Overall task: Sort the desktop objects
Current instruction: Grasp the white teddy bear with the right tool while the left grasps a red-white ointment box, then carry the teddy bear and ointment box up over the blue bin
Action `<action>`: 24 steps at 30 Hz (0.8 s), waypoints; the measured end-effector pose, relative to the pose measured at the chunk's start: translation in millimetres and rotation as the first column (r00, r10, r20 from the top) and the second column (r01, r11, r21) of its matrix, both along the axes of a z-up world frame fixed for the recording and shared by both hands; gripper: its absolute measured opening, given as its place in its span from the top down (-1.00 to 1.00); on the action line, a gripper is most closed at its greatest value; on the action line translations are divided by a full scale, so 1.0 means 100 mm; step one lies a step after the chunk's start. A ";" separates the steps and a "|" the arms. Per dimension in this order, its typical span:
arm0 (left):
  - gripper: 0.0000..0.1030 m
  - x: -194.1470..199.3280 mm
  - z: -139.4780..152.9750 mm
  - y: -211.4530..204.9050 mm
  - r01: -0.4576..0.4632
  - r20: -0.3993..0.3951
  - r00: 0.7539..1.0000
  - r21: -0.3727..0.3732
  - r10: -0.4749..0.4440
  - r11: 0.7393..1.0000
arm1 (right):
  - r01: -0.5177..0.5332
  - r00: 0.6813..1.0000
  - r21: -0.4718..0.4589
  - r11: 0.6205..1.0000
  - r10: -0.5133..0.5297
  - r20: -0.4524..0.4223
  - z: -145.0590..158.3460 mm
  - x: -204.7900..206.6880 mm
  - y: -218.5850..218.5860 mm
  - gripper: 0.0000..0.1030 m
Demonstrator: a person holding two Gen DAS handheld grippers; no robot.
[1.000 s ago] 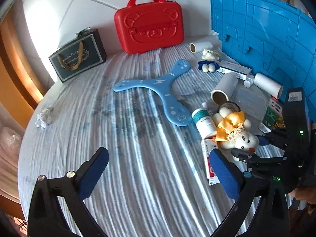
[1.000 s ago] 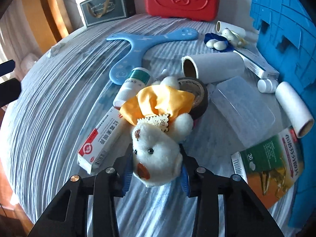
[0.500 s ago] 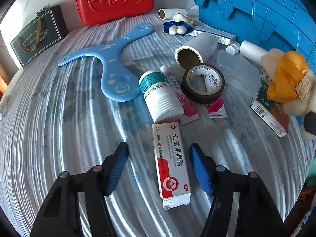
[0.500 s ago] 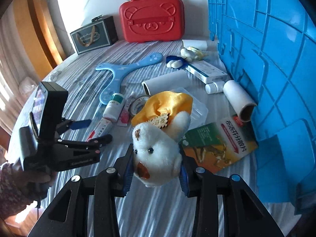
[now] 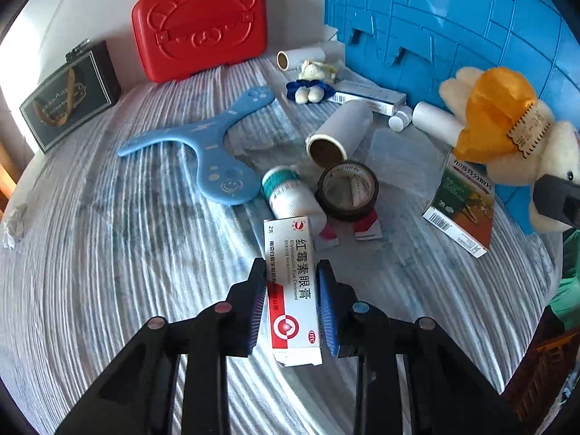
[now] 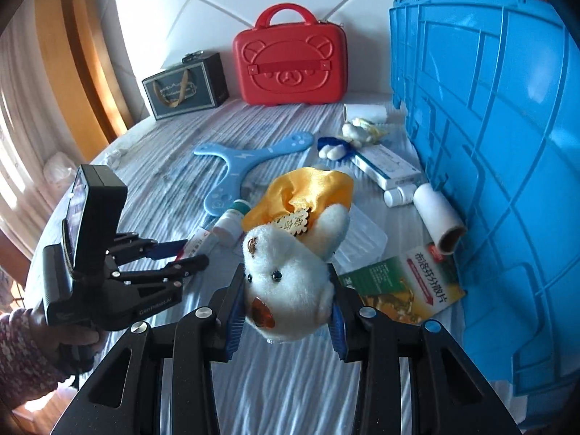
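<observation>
Ointment box (image 5: 293, 290) lies on the surface (image 5: 108, 253), its far end touching the pill bottle (image 5: 290, 195). Tape roll (image 5: 348, 190) just right of the bottle – cardboard tube (image 5: 340, 132) behind it. Boomerang (image 5: 214, 148) to the left; suitcase (image 5: 199, 21) at back; crate (image 5: 453, 18) on the right.
</observation>
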State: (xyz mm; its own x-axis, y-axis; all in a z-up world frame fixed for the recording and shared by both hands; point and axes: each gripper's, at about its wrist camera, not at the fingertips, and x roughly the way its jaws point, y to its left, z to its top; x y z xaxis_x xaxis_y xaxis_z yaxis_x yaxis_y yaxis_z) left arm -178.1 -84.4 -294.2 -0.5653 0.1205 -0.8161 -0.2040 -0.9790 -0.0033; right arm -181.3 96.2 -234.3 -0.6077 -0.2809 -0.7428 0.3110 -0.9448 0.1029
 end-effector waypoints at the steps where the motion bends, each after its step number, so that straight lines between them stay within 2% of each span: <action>1: 0.49 0.03 0.10 -0.01 0.007 -0.032 0.999 -0.006 -0.007 1.000 | 0.002 1.000 -0.004 1.000 -0.002 -0.011 0.05 0.01 -0.01 0.26; 5: 0.49 0.04 0.40 -0.04 0.017 -0.081 0.997 -0.011 -0.017 1.000 | 0.004 0.999 -0.018 1.000 -0.005 -0.055 0.23 0.06 -0.06 0.26; 9: 0.49 0.09 0.85 -0.01 0.028 -0.178 0.984 -0.025 -0.032 0.999 | 0.017 0.994 -0.037 0.999 -0.021 -0.108 0.48 0.14 -0.09 0.26; 15: 0.49 0.19 1.69 0.09 0.031 -0.338 0.940 -0.056 -0.049 0.998 | 0.054 0.973 -0.054 0.997 -0.065 -0.222 1.06 0.32 -0.08 0.26; 18: 0.49 0.20 2.01 0.16 0.032 -0.400 0.915 -0.075 -0.060 0.997 | 0.086 0.957 -0.069 0.994 -0.102 -0.273 1.33 0.42 -0.06 0.26; 24: 0.49 0.16 2.45 0.32 0.061 -0.468 0.879 -0.077 -0.090 0.995 | 0.143 0.906 -0.097 0.985 -0.170 -0.387 1.84 0.67 0.04 0.26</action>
State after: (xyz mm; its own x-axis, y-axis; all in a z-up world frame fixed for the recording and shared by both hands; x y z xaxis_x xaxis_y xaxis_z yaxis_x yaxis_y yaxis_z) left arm -162.4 -52.1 -48.7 -0.8755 0.1389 -0.4627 -0.2405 -0.9560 0.1681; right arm -114.6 100.4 -50.1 -0.8863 -0.1976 -0.4188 0.1876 -0.9801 0.0653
